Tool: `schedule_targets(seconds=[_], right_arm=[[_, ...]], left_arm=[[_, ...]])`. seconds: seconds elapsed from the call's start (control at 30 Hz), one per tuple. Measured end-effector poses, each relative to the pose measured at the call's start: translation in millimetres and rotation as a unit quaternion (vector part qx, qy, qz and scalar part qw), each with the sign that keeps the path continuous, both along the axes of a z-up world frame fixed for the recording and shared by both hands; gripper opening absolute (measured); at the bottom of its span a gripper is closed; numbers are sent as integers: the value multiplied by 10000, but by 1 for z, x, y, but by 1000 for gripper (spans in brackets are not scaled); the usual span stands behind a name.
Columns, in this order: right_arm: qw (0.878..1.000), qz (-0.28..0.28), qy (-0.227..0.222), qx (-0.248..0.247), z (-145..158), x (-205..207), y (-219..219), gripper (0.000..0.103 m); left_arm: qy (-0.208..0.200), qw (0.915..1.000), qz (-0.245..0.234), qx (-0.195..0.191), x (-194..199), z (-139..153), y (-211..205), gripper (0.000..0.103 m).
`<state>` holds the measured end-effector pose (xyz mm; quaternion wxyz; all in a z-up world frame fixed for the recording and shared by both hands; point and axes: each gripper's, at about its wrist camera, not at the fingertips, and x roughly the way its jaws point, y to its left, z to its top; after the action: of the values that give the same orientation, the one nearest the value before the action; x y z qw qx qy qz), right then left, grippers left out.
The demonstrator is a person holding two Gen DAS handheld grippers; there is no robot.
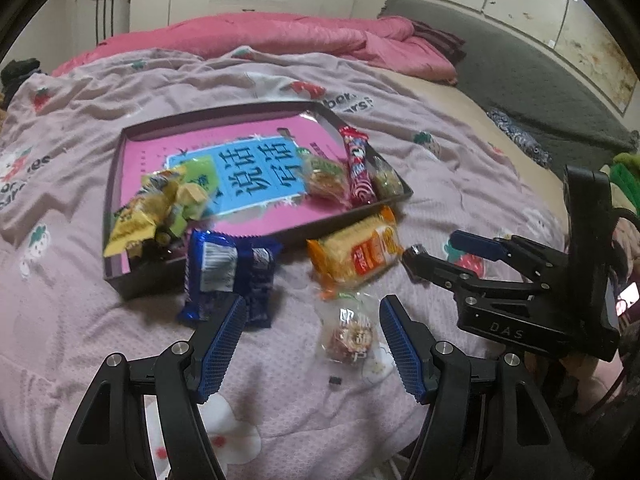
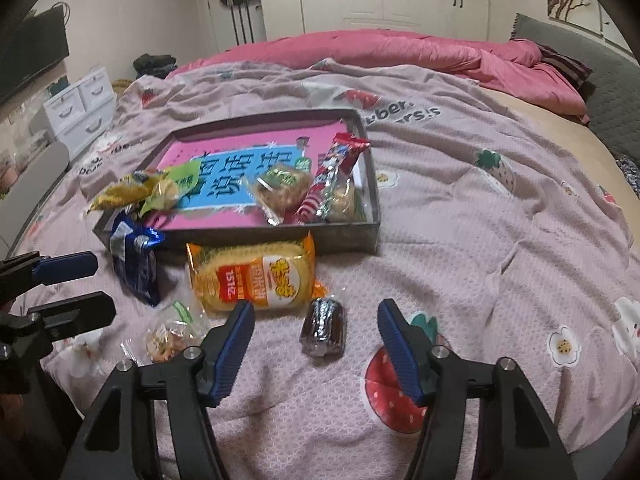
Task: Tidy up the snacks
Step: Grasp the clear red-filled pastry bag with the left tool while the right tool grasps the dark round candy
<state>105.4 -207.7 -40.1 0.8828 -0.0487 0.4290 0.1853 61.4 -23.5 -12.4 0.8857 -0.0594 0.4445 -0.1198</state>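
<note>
Both my claws are spread wide, holding nothing. The right gripper [image 2: 316, 354] has the brown roll [image 2: 323, 332] just ahead between its fingers, but soft bedding could let it slide away. The tray [image 2: 370, 224] beyond already holds several snacks, yellow packets [image 2: 132, 192] hanging over its near-left corner. The left gripper [image 1: 312, 346] hovers by the clear-wrapped snack [image 1: 350, 334].
</note>
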Motion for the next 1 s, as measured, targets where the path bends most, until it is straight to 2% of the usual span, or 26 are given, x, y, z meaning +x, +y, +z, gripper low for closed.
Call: schedule_targets(seconds=[0.23, 0.33, 0.4, 0.5, 0.8, 0.83, 0.87, 0.9, 1.0], right_arm=[[9998, 110, 134, -130, -12, 4, 4, 49], [9996, 108, 212, -151, -18, 8, 3, 43], [9994, 110, 287, -140, -22, 11, 2, 35], [9993, 88, 347, -121, -26, 15, 0, 30], [9991, -71, 366, 178, -21, 18, -14, 29], [9991, -103, 363, 209, -20, 19, -16, 28], [9990, -141, 358, 243, -20, 19, -18, 28], [9987, -165, 358, 315, -19, 19, -20, 28], [9985, -194, 366, 355, -18, 21, -22, 28]], left_arm=[[192, 9998, -100, 21, 1, -11, -8, 71], [282, 9994, -180, 25, 2, -17, -13, 71], [351, 9991, -231, 33, 3, -20, -17, 71], [432, 9986, -283, 64, 4, -26, -24, 71], [729, 9968, -257, 225, 12, -50, -43, 71], [711, 9967, -253, 285, 12, -52, -45, 67], [695, 9967, -249, 330, 12, -52, -46, 55], [692, 9965, -239, 409, 13, -54, -47, 52], [717, 9963, -244, 397, 15, -55, -47, 51]])
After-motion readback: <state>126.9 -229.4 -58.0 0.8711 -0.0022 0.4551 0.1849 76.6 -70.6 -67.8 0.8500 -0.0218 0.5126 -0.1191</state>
